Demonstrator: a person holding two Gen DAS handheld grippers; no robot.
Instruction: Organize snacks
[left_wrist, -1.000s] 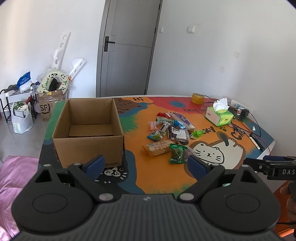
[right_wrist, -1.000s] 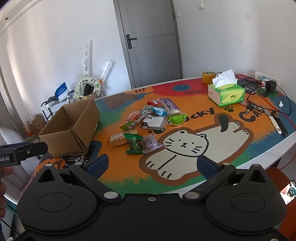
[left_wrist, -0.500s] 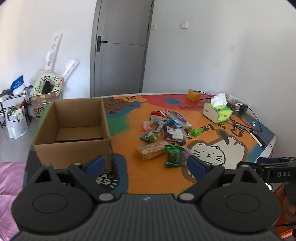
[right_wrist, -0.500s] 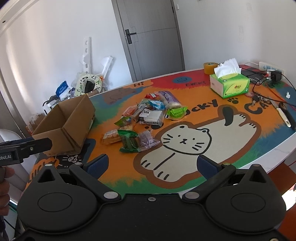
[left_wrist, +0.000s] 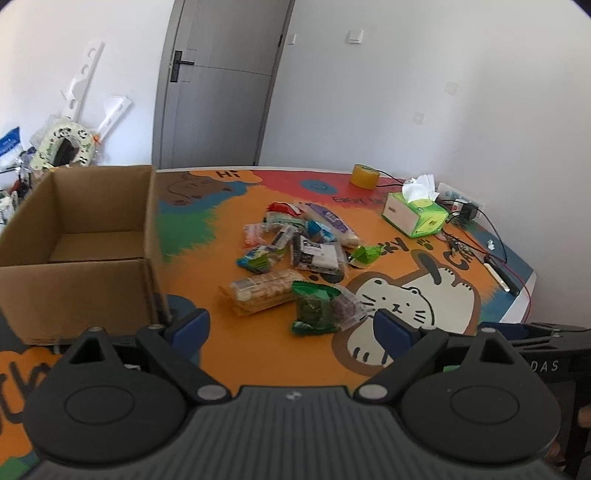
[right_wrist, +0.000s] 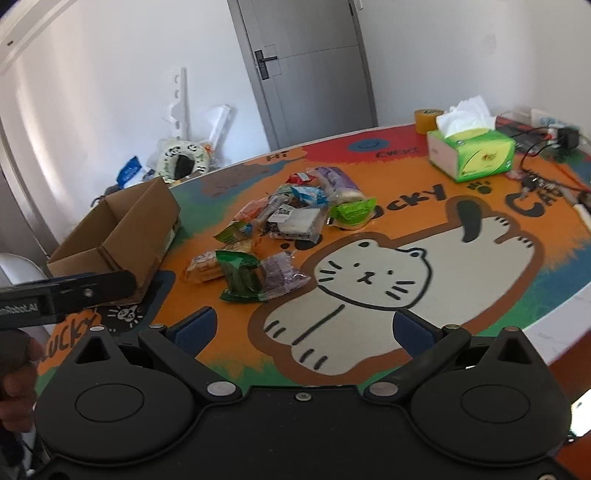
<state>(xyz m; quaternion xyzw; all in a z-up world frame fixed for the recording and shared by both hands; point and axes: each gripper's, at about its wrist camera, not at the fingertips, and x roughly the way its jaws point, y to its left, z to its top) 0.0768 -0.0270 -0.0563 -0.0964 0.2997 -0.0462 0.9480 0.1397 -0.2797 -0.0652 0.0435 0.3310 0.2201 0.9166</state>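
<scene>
Snacks in crinkly mixed wrappers (left_wrist: 301, 254) lie heaped mid-table, at my left gripper's (left_wrist: 291, 328) twelve o'clock. An open brown cardboard box (left_wrist: 79, 240) sits at its ten o'clock. I hold both jaws wide and empty; my right gripper (right_wrist: 304, 328) hovers over the painted cat mat (right_wrist: 369, 280).

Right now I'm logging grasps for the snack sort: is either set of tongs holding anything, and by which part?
Nothing is held. The left tongs and right tongs are both open, short of the snack pile.
</scene>
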